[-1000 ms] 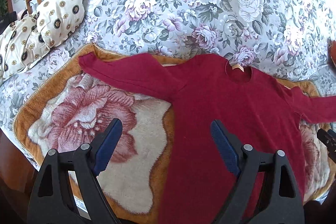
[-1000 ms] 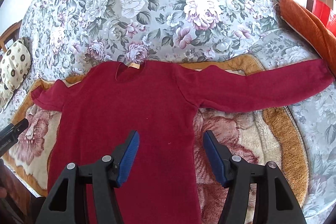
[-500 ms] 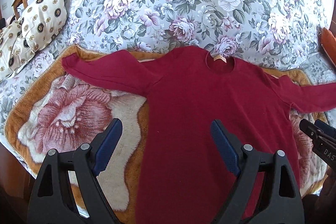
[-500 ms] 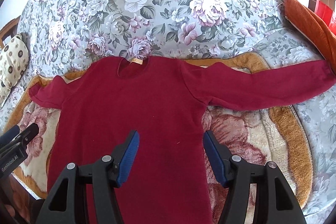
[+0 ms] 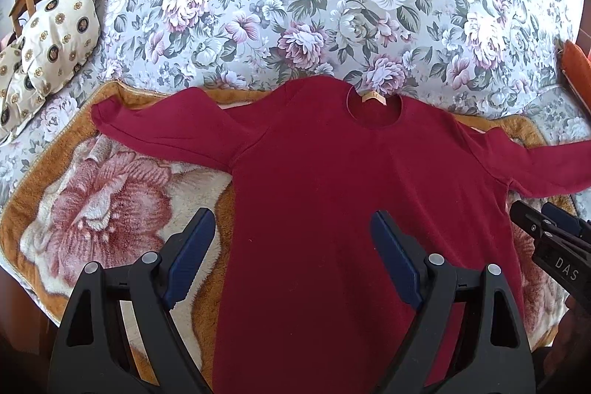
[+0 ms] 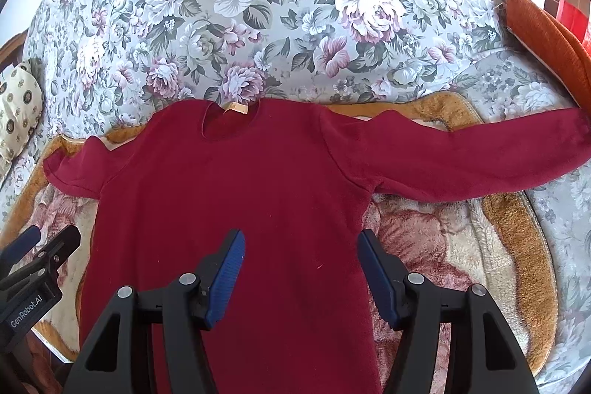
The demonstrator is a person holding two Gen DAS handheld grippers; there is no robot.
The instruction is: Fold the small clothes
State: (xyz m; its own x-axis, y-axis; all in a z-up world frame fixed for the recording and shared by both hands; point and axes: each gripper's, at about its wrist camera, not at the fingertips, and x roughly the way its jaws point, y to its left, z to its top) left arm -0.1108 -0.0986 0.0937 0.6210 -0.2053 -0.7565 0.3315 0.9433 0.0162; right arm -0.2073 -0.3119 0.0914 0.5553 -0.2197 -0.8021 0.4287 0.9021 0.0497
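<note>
We see, largest first, the floral bedspread (image 6: 280,6) filling the field from nine through twelve to three o'clock, and on it, toward six o'clock, the plush rose-patterned blanket (image 5: 96,205) with its tan border. Spread flat and face up on that blanket lies the dark red long-sleeved top (image 6: 236,202), neckline (image 6: 229,120) at twelve o'clock, hem toward six and out of frame; one sleeve (image 6: 465,157) reaches to three o'clock past the blanket's edge, the other sleeve (image 5: 166,132) to nine o'clock. No fold is made yet. We judge the knit light, soft and limp: it will drape and sag from any single hold, and its nap will likely cling to the plush beneath rather than slide. Sensible holds are a cuff and the shoulder seam (image 5: 251,143), pinching one layer cleanly. A patterned cushion (image 5: 55,36) sits at ten o'clock and an orange cushion (image 6: 554,36) at two o'clock. The left gripper (image 5: 293,253) hangs above the top's nine-o'clock side edge, its blue pads wide apart and empty; the right gripper (image 6: 301,268) hangs above the three-o'clock side edge, likewise spread wide and holding nothing.
</note>
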